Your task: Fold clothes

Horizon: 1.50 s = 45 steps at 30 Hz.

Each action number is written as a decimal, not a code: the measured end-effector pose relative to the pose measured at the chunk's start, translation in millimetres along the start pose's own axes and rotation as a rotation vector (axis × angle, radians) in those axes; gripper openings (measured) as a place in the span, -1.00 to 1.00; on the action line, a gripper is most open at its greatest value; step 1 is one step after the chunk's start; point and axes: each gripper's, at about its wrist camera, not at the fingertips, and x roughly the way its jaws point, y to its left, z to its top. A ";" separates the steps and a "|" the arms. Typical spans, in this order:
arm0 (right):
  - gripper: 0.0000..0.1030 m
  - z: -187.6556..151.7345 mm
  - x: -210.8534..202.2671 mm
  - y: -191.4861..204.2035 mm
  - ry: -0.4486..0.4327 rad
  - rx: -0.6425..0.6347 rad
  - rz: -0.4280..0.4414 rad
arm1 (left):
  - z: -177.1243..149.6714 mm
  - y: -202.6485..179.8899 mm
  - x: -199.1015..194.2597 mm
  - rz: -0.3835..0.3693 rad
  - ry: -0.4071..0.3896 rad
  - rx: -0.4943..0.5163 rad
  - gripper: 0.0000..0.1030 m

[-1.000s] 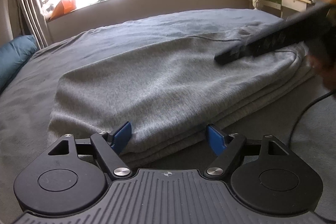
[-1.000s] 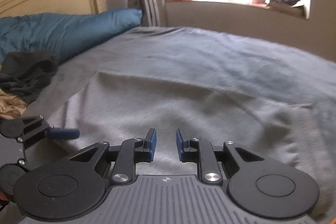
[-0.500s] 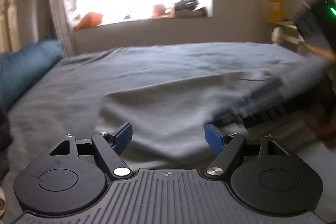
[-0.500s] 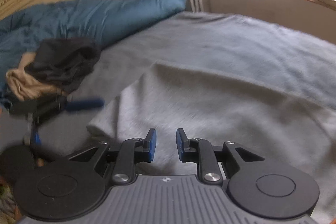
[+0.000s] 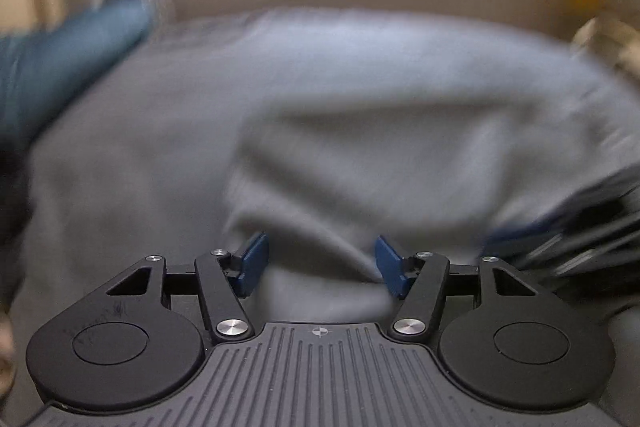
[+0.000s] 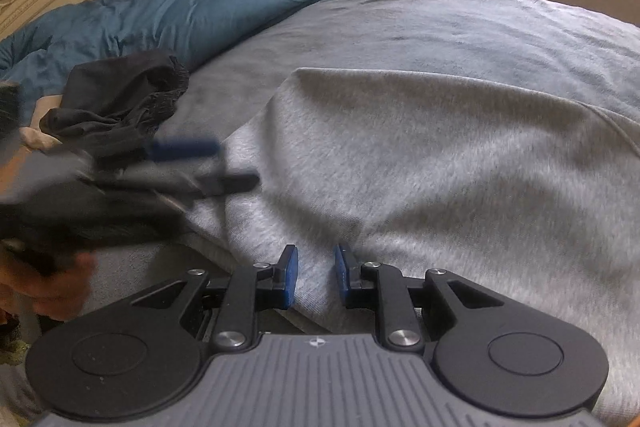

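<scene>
— Grey knit, the garment [image 6: 440, 155], is seen lying in flat layers on the bed [image 6: 460, 19]; why is nothing gripped?
— Its near corner is approached by the left gripper [image 5: 320, 263], fingers spread wide and empty. The right gripper [image 6: 314, 275] is held narrow above the near edge, pinching nothing.
— And a second ago?
— The left view was sharp and aimed further right; now it is blurred.

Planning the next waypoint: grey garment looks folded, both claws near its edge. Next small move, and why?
Probably bring the left claw in to close on the near edge of the grey garment. It is open with a fold of cloth lying between its pads. The right claw is only narrowly apart over the same edge, holding nothing. The left view is blurred, so let it settle first.
</scene>
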 end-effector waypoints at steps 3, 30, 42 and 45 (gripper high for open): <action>-0.58 -1.5 -0.3 0.7 -0.002 -0.010 -0.002 | 0.2 11.4 -10.4 -0.023 -0.024 -0.072 0.20; -0.59 128.1 106.5 21.6 0.144 -0.067 0.018 | -12.3 -8.3 -12.6 -0.072 -0.072 -0.019 0.22; -0.57 139.1 33.2 -41.8 -0.088 0.247 0.054 | -11.6 -4.8 -9.9 -0.082 -0.072 -0.030 0.24; -0.57 131.2 -18.2 -59.2 -0.159 0.321 0.099 | -11.4 -5.3 -10.7 -0.078 -0.071 -0.037 0.30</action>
